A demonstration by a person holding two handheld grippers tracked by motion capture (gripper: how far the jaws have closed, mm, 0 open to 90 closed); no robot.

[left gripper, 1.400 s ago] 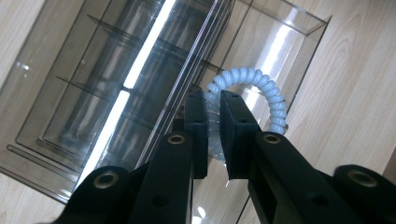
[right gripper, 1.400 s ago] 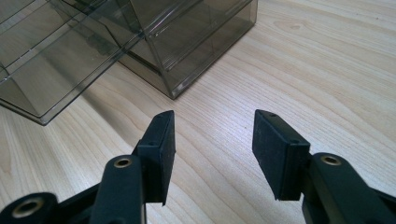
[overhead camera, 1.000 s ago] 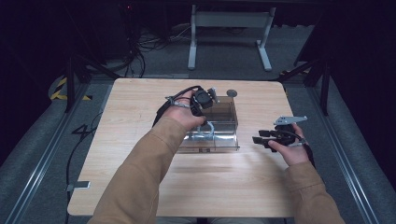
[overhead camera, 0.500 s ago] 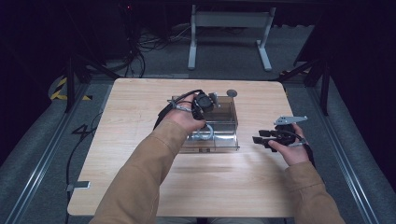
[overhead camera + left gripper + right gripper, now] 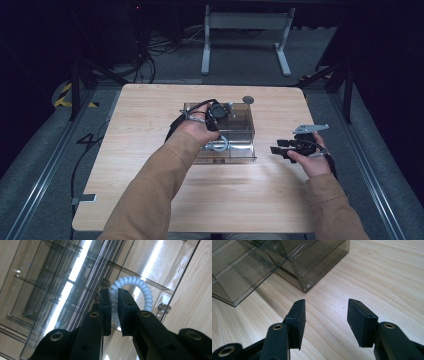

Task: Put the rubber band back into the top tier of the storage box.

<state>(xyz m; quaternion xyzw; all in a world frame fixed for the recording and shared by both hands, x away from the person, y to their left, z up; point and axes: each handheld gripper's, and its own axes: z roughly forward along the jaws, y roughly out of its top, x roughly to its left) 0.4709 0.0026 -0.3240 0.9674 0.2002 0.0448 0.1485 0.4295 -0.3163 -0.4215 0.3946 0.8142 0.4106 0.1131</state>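
A pale blue-white coiled plastic ring (image 5: 132,287), shaped like a spiral hair tie, lies inside the smoky transparent plastic organiser box (image 5: 240,131) that sits near the middle of the light wooden counter (image 5: 150,115). In the left gripper view the ring curves up and over beyond the fingertips, with part of its coil running down between them. The left gripper (image 5: 113,311) has its fingers (image 5: 104,312) closed to a narrow gap on that coil, so the ring is pinched between the pads. Thin clear dividers split the box into compartments, and the ring is in one close to the box's right-hand wall as that view shows it; I cannot tell which compartment that is on the counter.

From the high view, the left gripper (image 5: 216,114) reaches down into the box from above, the person's tan-sleeved forearm (image 5: 165,175) stretching across the counter to it.

The right gripper (image 5: 282,148) is held well apart from the box, to its right, just above the bare wood. Its fingers (image 5: 298,315) stand wide apart with nothing between them, and the right gripper view shows the box's corner (image 5: 303,288) ahead of them.

A small round grey disc (image 5: 248,100) lies on the counter just behind the box.
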